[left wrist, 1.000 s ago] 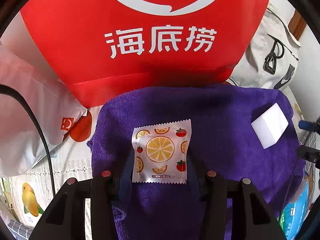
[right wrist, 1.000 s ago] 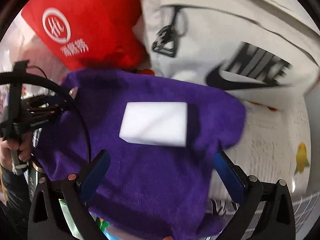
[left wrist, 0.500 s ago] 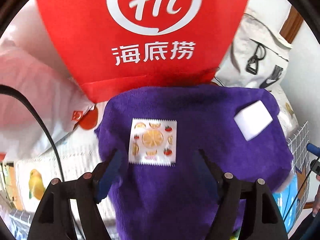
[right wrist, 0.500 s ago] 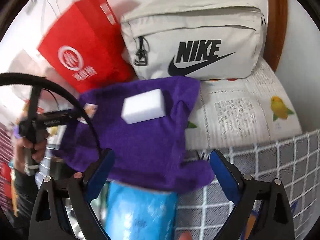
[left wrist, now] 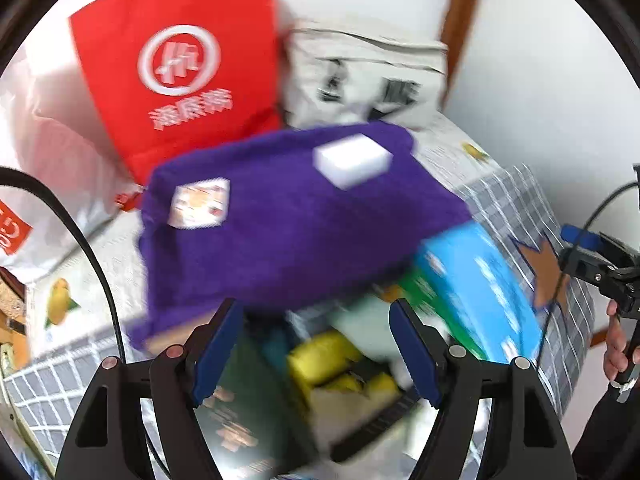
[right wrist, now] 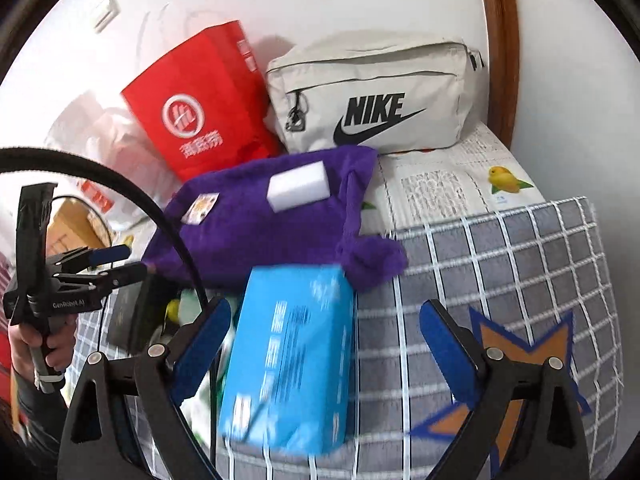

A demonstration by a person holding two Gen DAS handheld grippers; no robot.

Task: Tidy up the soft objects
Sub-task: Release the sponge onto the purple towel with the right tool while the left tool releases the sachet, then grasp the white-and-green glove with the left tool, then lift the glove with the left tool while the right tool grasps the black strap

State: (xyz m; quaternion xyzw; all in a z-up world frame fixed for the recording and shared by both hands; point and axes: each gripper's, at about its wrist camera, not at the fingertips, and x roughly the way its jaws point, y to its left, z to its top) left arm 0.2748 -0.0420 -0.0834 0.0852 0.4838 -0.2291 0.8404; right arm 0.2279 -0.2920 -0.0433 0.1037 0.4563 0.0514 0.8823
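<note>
Purple towel [right wrist: 256,232] bearing white sponge [right wrist: 298,192] and fruit-print sachet [left wrist: 199,203], below red bag [right wrist: 208,100]; left tool [left wrist: 316,344] and right tool [right wrist: 324,344] both spread, empty

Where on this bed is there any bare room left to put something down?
The grey checked blanket, right of the blue pack and below the fruit-print sheet, lies bare. It is crowded toward the wall: purple towel carrying the white sponge and sachet, red bag, Nike bag.
</note>
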